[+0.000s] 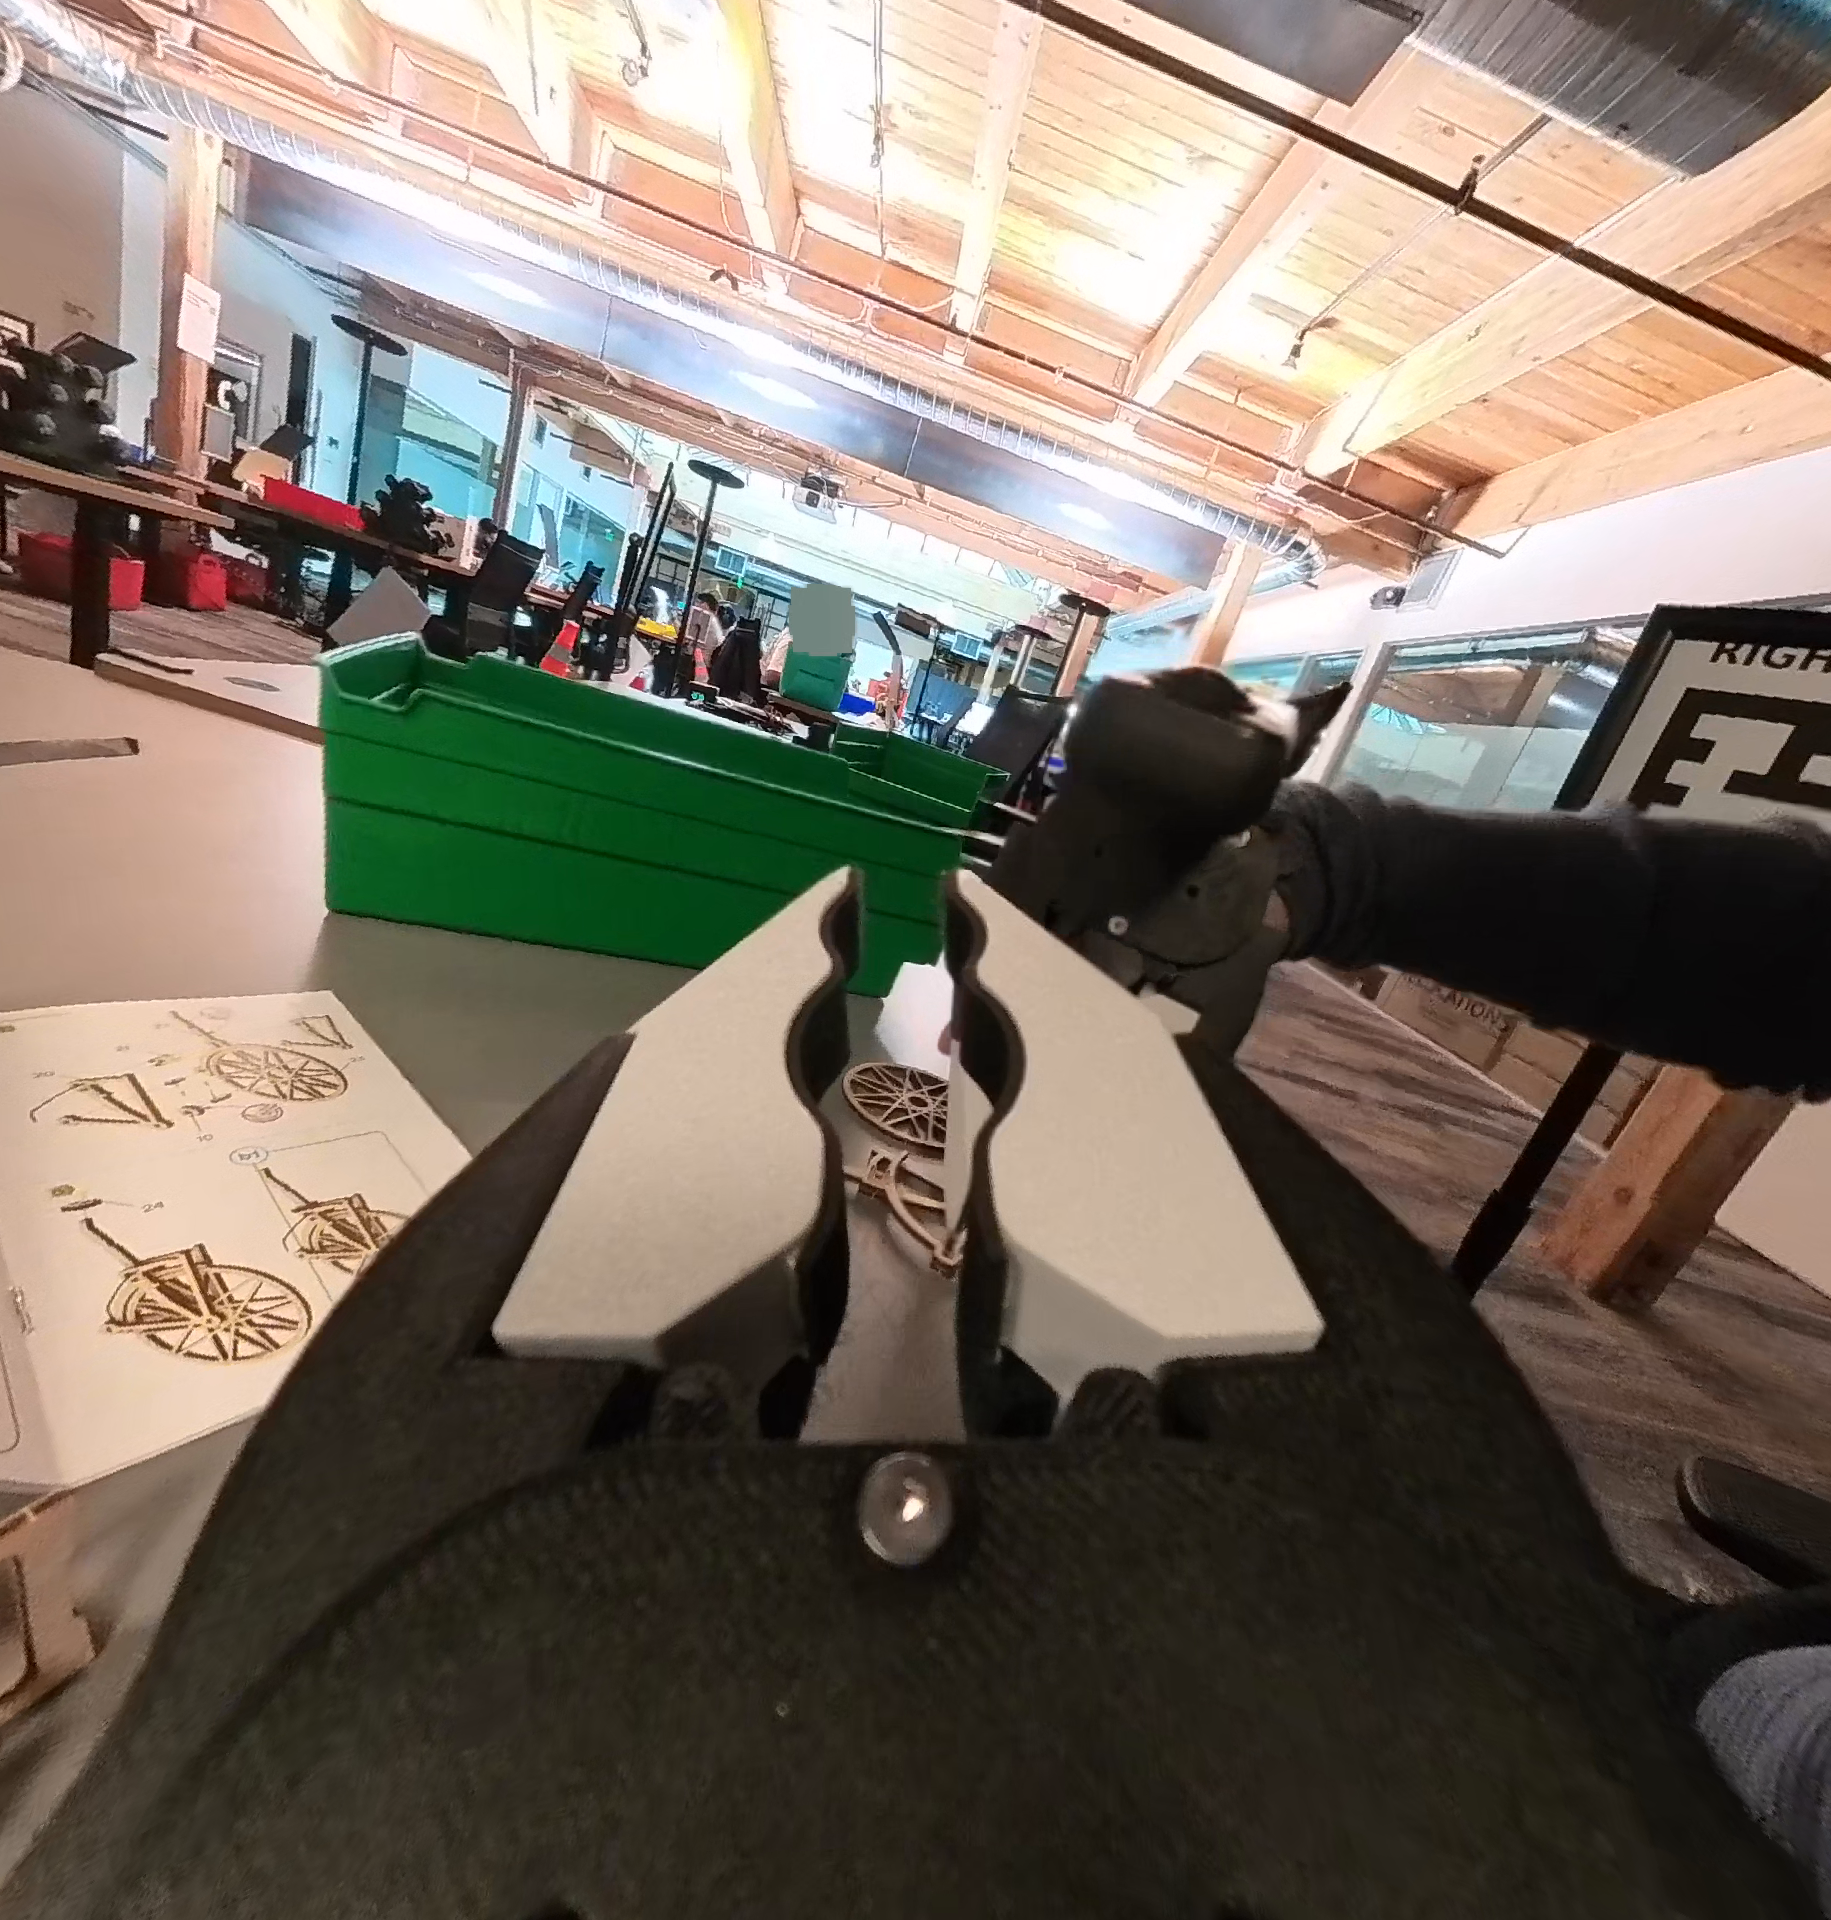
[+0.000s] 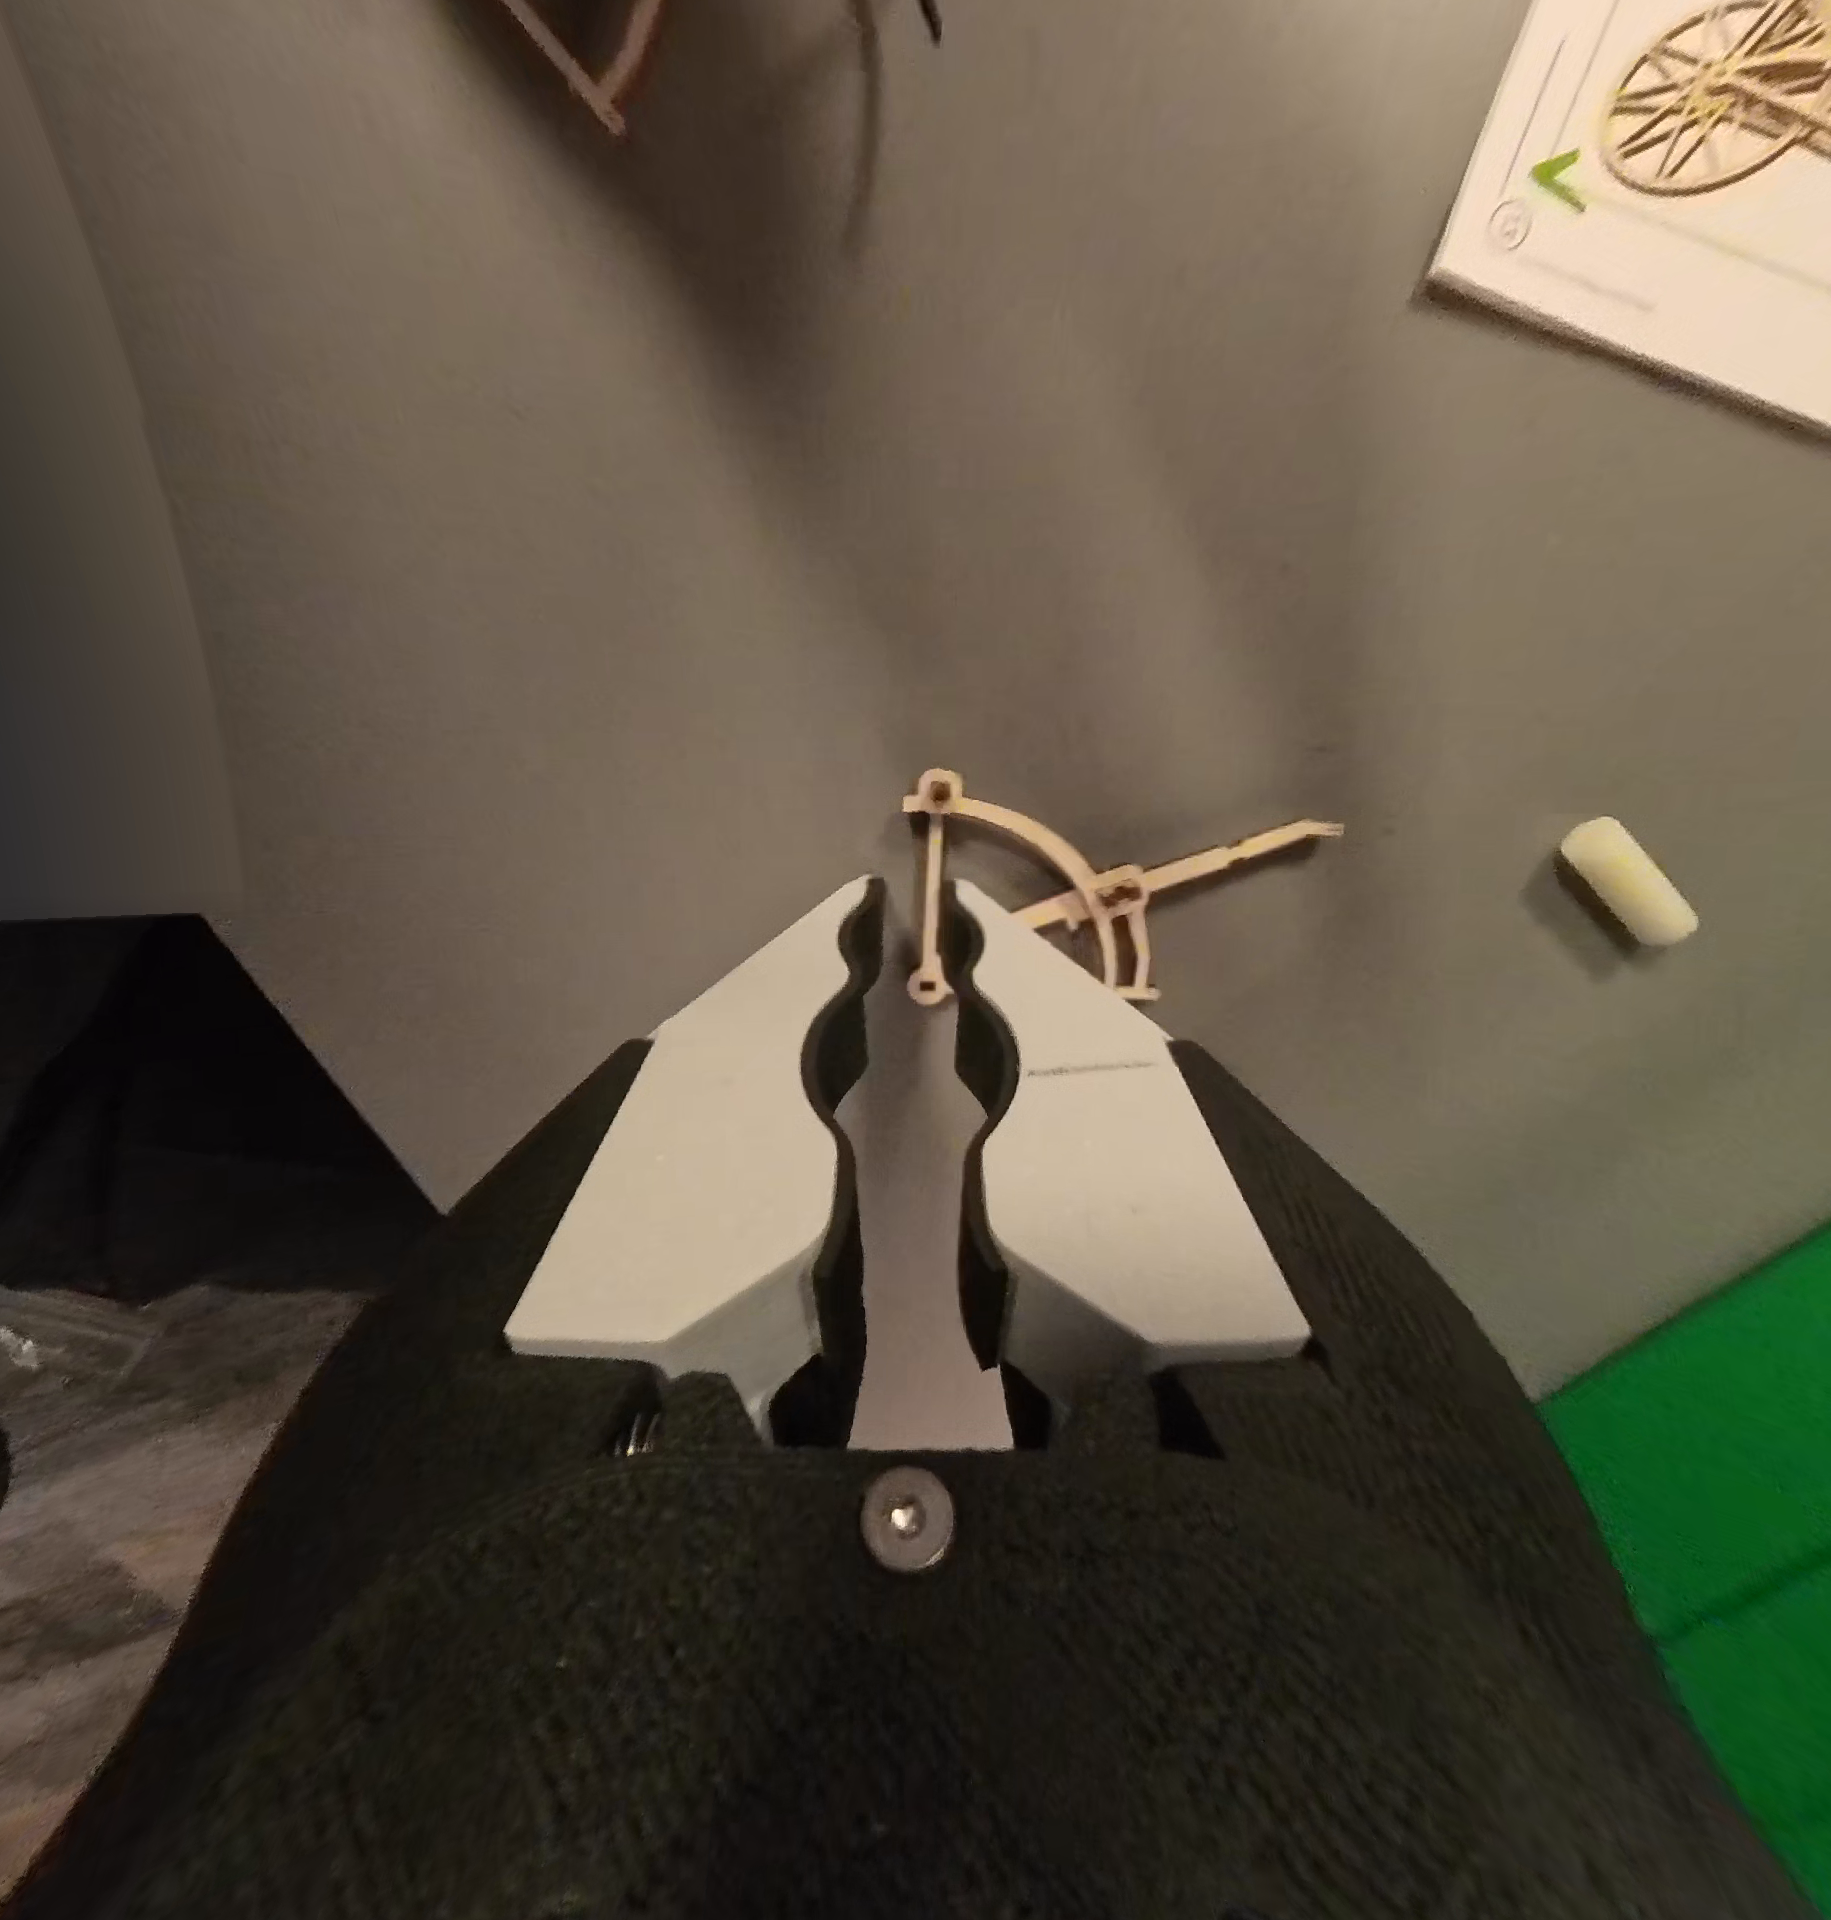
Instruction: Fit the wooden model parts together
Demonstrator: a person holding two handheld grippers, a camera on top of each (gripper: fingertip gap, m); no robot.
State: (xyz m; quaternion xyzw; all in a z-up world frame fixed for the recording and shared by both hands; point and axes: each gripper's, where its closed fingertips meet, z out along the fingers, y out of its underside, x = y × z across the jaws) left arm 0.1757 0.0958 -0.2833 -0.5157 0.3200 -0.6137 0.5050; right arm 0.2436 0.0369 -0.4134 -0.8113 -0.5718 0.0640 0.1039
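Note:
In the right wrist view a thin curved wooden frame part (image 2: pixel 1036 842) with a long rod lies on the grey table (image 2: pixel 578 623). My right gripper (image 2: pixel 919 894) points down at it, narrowly open, with the part's straight strut between the fingertips and near the right finger. In the left wrist view my left gripper (image 1: pixel 900 894) is narrowly open, low over the table. Through its gap I see a spoked wooden wheel (image 1: pixel 890 1101) and a small wooden frame piece (image 1: pixel 906 1195) on the table. Nothing is clearly gripped.
An open instruction booklet (image 1: pixel 163 1195) lies left of my left gripper and shows in the right wrist view (image 2: pixel 1669 208). Stacked green bins (image 1: pixel 599 831) stand behind. A small white cylinder (image 2: pixel 1628 883), another wooden part (image 2: pixel 599 62), a gloved arm (image 1: pixel 1513 914) and a marker board (image 1: pixel 1742 727) are nearby. Across from one pair of fingers to the other is roughly 15 cm. The small white cylinder (image 2: pixel 1628 883) sits 12 cm or so from the ends of my right fingers.

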